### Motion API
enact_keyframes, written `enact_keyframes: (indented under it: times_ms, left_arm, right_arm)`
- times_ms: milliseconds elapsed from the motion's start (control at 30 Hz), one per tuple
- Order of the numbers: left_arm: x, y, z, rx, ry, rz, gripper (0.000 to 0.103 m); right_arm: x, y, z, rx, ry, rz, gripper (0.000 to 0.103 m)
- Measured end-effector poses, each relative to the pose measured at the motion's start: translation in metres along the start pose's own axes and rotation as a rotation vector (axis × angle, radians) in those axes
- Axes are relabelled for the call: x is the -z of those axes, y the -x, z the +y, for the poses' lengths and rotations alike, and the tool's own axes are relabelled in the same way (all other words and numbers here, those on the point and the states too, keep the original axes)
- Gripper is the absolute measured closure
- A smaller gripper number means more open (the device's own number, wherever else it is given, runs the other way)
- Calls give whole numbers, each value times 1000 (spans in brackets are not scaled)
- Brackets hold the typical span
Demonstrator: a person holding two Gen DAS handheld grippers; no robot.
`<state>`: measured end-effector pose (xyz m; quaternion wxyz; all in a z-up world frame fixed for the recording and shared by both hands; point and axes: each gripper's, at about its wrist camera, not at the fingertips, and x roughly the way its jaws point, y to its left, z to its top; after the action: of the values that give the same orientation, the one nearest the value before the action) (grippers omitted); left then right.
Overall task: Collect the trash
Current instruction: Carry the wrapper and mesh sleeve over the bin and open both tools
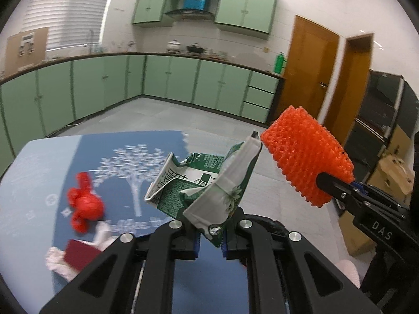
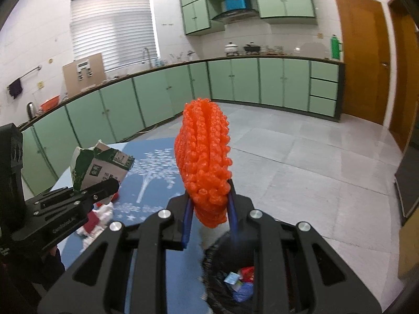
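Two grippers, 1 thing each: left gripper (image 1: 210, 238) jaws squeeze 1 squashed milk carton (image 1: 207, 183); right gripper (image 2: 209, 217) jaws pinch 1 orange foam net (image 2: 204, 162). Past left jaws, 1 red net (image 1: 85, 204) & 1 red card (image 1: 80, 255) on surface (image 1: 31, 183). Under right jaws, 1 trash bin (image 2: 209, 269).

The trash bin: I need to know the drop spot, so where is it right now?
In the right wrist view the trash bin sits low at centre, just below the right gripper and its orange foam net, beside the blue table.
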<state>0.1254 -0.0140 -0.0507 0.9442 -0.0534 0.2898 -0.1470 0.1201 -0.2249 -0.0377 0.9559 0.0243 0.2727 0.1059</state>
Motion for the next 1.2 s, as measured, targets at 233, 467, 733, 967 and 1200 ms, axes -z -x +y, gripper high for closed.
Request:
enact_keyframes:
  times_ms: [233,467,733,967,1200]
  left_arm:
    - [8,-19,-39,101,-50,28,92]
    - [15,-44,-76,175,-91,71,92]
    - [28,-70,-102,230,-121,131,92]
    - [38,-93,-113,227,-139,178,92]
    - [38,-111,-114,246,-129,234,88]
  right_arm:
    - [20,16,-37,87,-46,7,81]
    - [40,25,-66,165,-88,26,81]
    - [67,15,-89,217,-129,79,81]
    - [80,1,-102,228,-165,116,81]
    - [82,-14,-112,246,-197,147,67]
